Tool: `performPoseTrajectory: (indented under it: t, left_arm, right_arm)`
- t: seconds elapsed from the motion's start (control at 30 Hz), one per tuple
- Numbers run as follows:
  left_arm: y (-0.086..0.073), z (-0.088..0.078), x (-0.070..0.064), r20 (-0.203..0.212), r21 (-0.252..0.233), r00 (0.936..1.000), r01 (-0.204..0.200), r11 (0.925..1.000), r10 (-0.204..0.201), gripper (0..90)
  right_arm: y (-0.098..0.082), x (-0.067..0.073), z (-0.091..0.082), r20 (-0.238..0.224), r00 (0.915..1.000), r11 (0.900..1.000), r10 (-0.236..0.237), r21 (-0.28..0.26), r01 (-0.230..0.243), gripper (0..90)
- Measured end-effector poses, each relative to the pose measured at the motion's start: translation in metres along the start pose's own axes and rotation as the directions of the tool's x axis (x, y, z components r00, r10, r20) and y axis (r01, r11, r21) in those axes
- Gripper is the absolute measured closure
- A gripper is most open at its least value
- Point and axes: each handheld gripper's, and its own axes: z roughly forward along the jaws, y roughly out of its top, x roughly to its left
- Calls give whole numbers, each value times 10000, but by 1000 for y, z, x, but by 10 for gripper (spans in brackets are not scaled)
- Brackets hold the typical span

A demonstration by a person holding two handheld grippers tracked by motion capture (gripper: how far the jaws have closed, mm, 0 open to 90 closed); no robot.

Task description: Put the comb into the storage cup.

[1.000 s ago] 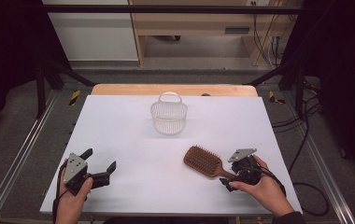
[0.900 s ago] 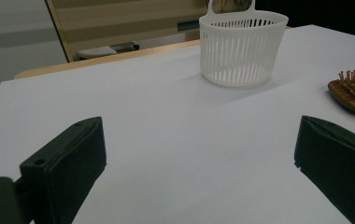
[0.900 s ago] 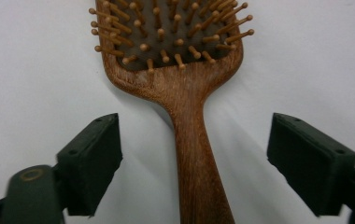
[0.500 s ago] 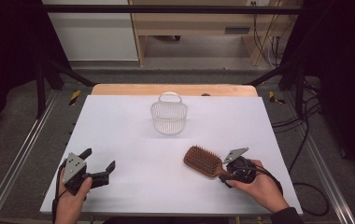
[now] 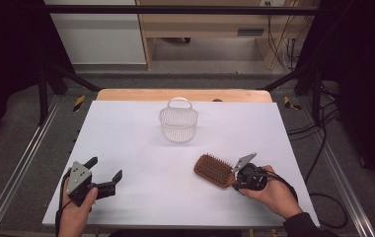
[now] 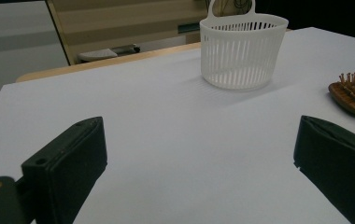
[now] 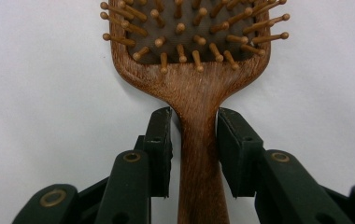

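A: Right gripper [image 7: 194, 140], status?

B: Jaws had just been closing, w/ the wooden paddle hairbrush [image 5: 215, 170] between them. In the right gripper view the two black pads sat on either side of the handle [image 7: 198, 154], just below where it widens into the head. Right-hand pad looked flush against the wood; left-hand pad had a thin dark line beside it, so contact on that side couldn't be confirmed. Recorded as clamped on the handle.

A: Brush position?

B: Flat on the white table [image 5: 141, 148], bristles up, at the near right. Head pointed away from the right hand [image 5: 274, 192] and toward the table's middle, handle toward the person. No lift evident in the high view.

A: Left gripper [image 5: 105, 174]?

B: Released, jaws spread wide, nothing between them. Held in the left hand [image 5: 77, 207] at the near left corner, low over the table. Grey three-cornered plate [image 5: 78, 174] on top, facing up. In the left gripper view only bare table surface lay between its jaws.

A: Other items?

B: One white slotted plastic basket [image 5: 178, 123], upright, w/ a loop handle at the back rim. Stood at mid-table toward the far edge, well apart from both grippers and from the brush. Appeared empty as far as the left gripper view showed thru the slots. Strip of wood-coloured board [image 5: 175, 95] visible beyond the white surface at the far side.
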Motion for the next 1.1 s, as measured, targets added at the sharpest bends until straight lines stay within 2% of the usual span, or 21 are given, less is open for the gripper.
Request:
performPoseTrajectory:
  t: [0.07,0.37,0.63,0.77,0.8,0.87,1.0,1.1]
  left_arm:
    - [0,0,0,-2,-2,10000,0,10000,0,30]
    - [0,0,-1,33,-12,10000,37,10000,-37,31]
    - [0,0,-1,65,-21,10000,61,10000,-61,32]
    - [1,0,-2,93,-95,9999,131,9999,-130,33]
    - [2,-1,-2,114,-151,9998,174,9997,-172,35]
    - [4,-1,-4,179,-228,9998,124,9997,-120,35]
    - [5,-1,-6,228,-323,9997,140,9994,-133,37]
    - [8,-2,-8,335,-379,9993,174,9991,-162,37]
  right_arm:
    - [1,-1,0,-38,10000,10000,16,59,-16,674]
    - [12,-3,3,-324,9995,9955,-14,948,44,695]
    - [17,-4,4,-393,9992,9917,2,1283,49,723]
    - [15,-3,3,-322,9995,9940,-61,1094,96,729]
    - [15,-2,2,-301,9995,9942,55,1073,-22,729]
    - [15,1,2,-129,9998,9947,-180,1011,193,730]
    - [15,3,1,10,9997,9958,-226,887,224,730]
    - [15,3,-1,155,9998,9988,-159,476,151,730]
